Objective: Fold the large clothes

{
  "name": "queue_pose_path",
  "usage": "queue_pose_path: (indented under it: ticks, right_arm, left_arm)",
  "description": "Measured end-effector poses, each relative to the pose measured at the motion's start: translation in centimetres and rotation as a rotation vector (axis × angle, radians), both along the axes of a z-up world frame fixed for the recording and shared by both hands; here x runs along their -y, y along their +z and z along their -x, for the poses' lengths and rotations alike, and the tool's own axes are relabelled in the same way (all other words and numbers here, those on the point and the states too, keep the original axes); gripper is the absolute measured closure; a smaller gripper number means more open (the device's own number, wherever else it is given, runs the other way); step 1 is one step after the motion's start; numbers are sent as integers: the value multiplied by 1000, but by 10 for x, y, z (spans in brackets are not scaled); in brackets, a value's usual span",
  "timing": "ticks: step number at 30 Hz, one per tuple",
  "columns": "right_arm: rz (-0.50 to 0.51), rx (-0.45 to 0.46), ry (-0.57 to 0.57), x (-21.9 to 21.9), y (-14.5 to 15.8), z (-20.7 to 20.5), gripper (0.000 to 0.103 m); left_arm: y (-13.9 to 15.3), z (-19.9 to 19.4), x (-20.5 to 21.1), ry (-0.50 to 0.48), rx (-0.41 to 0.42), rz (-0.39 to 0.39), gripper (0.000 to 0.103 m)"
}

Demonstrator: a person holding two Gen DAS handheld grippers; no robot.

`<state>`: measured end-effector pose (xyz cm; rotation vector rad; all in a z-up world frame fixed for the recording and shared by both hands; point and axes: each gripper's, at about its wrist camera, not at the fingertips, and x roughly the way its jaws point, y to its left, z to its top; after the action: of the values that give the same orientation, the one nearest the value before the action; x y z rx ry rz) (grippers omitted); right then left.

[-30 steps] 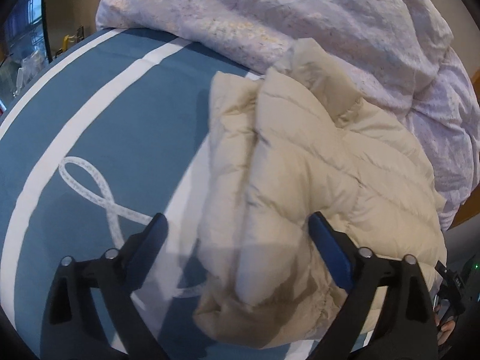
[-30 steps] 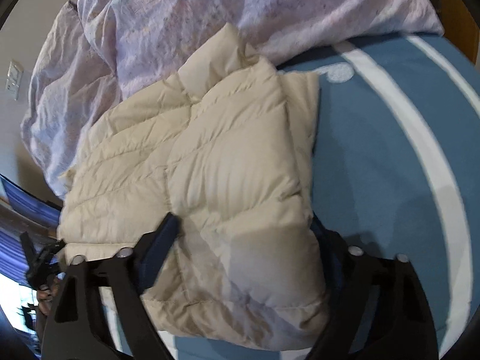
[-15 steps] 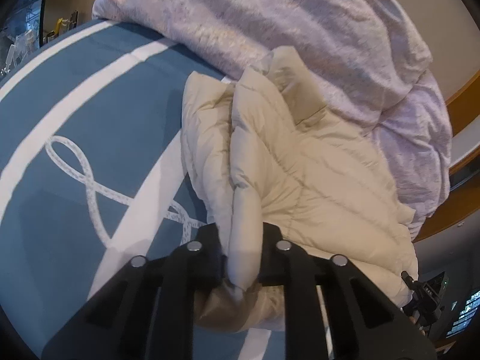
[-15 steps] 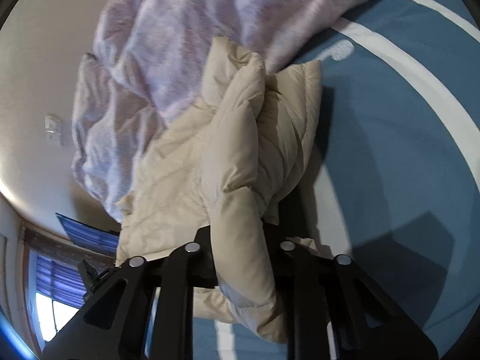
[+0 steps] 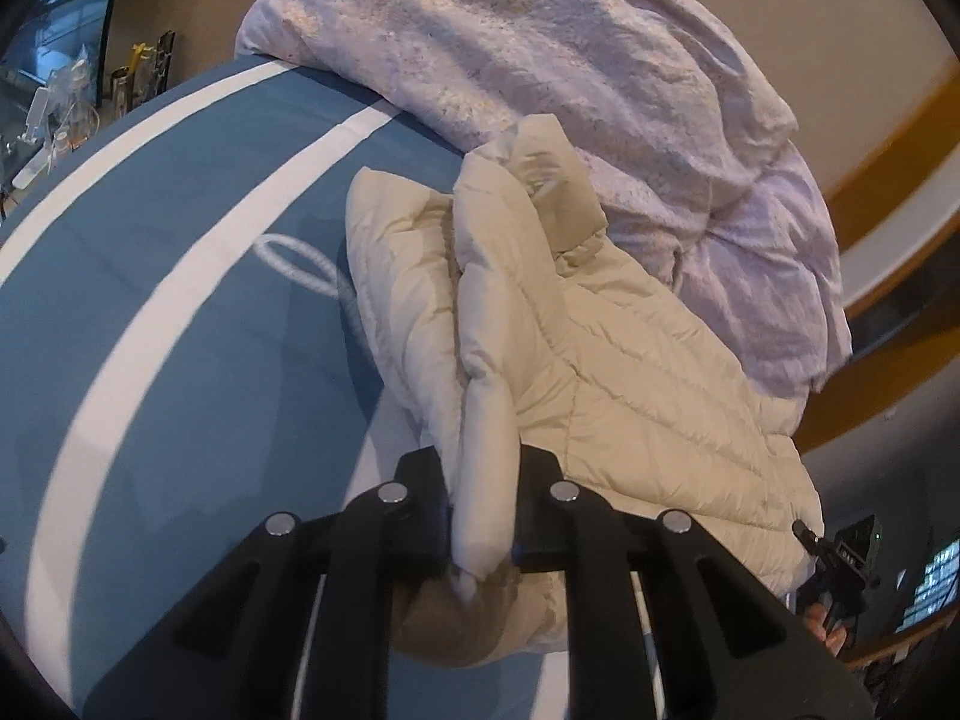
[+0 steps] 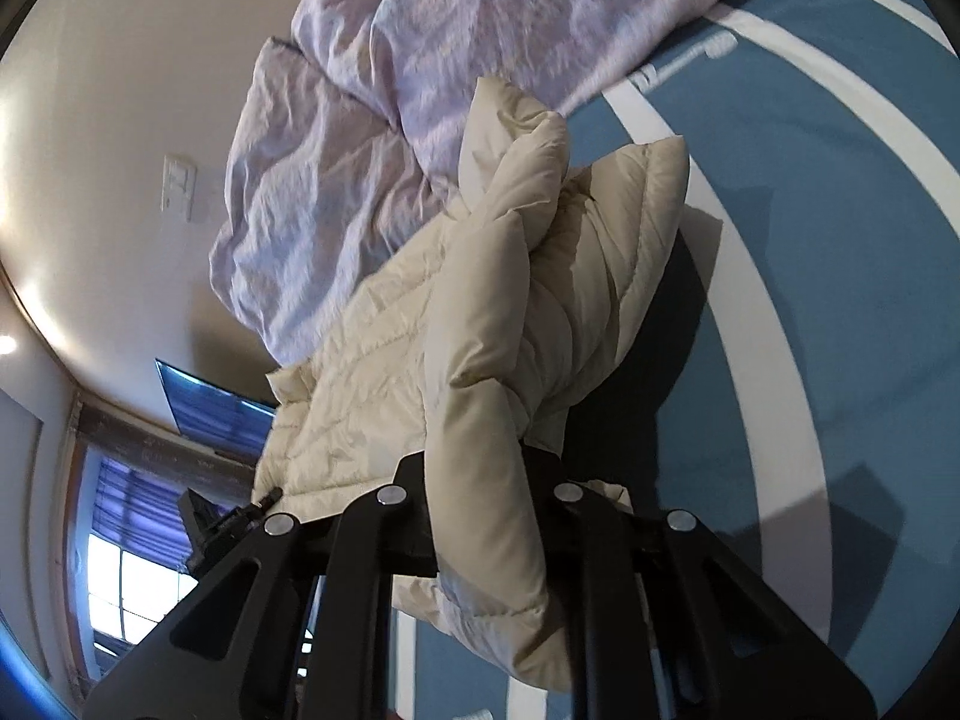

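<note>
We hold the left gripper point(image 5: 483, 516) angled downward over the bed, its black jaws pinched tight on a thick roll of the cream quilted puffer jacket point(image 5: 600, 372), having just closed on it. The right gripper point(image 6: 486, 516) tilts down more shallowly and likewise has its jaws newly clamped on a puffy fold of the same jacket point(image 6: 480, 360), which bulges up between them and hangs below. The jacket lies on the blue bedspread with white stripes point(image 5: 180, 330), its collar end resting against the crumpled pale lilac duvet point(image 5: 540, 48) heaped at the far side. In the left wrist view the other hand's black gripper point(image 5: 840, 564) shows at the jacket's far lower corner; in the right wrist view the left gripper point(image 6: 234, 519) peeks out in the same way beside the jacket's edge. In the right wrist view the gripped fold stands raised off the bedspread point(image 6: 810, 240), casting a dark shadow beside it.
</note>
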<state>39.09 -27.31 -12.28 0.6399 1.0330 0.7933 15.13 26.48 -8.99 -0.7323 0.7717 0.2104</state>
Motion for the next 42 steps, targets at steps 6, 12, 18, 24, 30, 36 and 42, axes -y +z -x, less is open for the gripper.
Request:
queue_pose_path:
  ticks: [6, 12, 18, 24, 30, 36, 42]
  right_arm:
    - [69, 10, -9, 0, -7, 25, 87]
    - [172, 47, -26, -3, -7, 36, 86]
    - [253, 86, -24, -7, -1, 47, 85]
    - [300, 80, -54, -6, -1, 46, 70]
    - [484, 215, -182, -6, 27, 57, 45]
    - [519, 298, -177, -32, 51, 62, 33]
    - [556, 356, -97, -80, 55, 72, 32]
  left_arm:
    - [-9, 24, 5, -18, -23, -21, 88]
    - [-15, 26, 14, -25, -54, -76, 84]
    - [-18, 28, 11, -13, -56, -56, 83]
    - [-19, 33, 11, -16, -61, -61, 82]
    - [-21, 34, 10, 17, -102, -99, 42]
    - [-23, 30, 10, 15, -109, -83, 28]
    - [-24, 24, 17, 14, -128, -102, 18]
